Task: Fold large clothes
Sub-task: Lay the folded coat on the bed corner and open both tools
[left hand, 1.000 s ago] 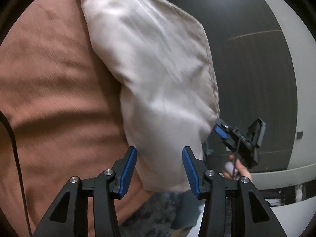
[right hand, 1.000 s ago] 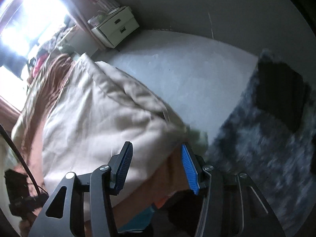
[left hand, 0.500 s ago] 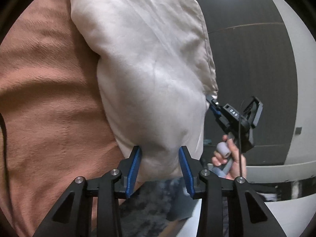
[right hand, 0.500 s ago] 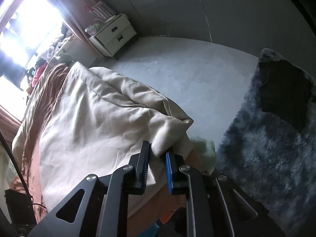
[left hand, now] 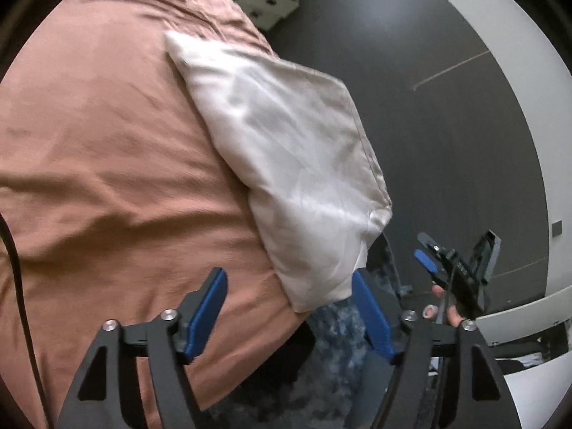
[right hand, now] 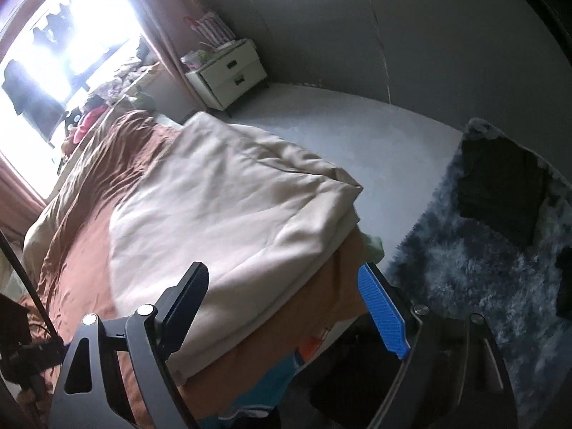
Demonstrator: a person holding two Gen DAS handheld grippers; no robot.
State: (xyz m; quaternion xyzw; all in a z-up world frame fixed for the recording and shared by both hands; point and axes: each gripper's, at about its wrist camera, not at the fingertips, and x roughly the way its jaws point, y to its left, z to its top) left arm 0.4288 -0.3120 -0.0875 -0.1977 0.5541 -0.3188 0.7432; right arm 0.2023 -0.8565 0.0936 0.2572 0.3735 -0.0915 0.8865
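Observation:
A large cream garment (left hand: 286, 164) lies folded on the rust-brown bedspread (left hand: 107, 164), along the bed's right edge. It also shows in the right wrist view (right hand: 221, 207) as a thick layered fold reaching the bed's near corner. My left gripper (left hand: 289, 300) is open and empty, its jaws on either side of the garment's near corner without touching it. My right gripper (right hand: 282, 293) is open and empty, just short of the garment's near edge. The right gripper also shows in the left wrist view (left hand: 454, 264), off the bed's corner.
A shaggy grey rug (right hand: 482, 271) lies on the pale floor right of the bed, with a dark folded cloth (right hand: 500, 186) on it. A white nightstand (right hand: 228, 75) stands by the bright window (right hand: 64, 53). A black cable (left hand: 18, 286) runs along the left.
Both grippers have opened and let go of the cream garment, then pulled back from it. The garment has dropped flat onto the bed.

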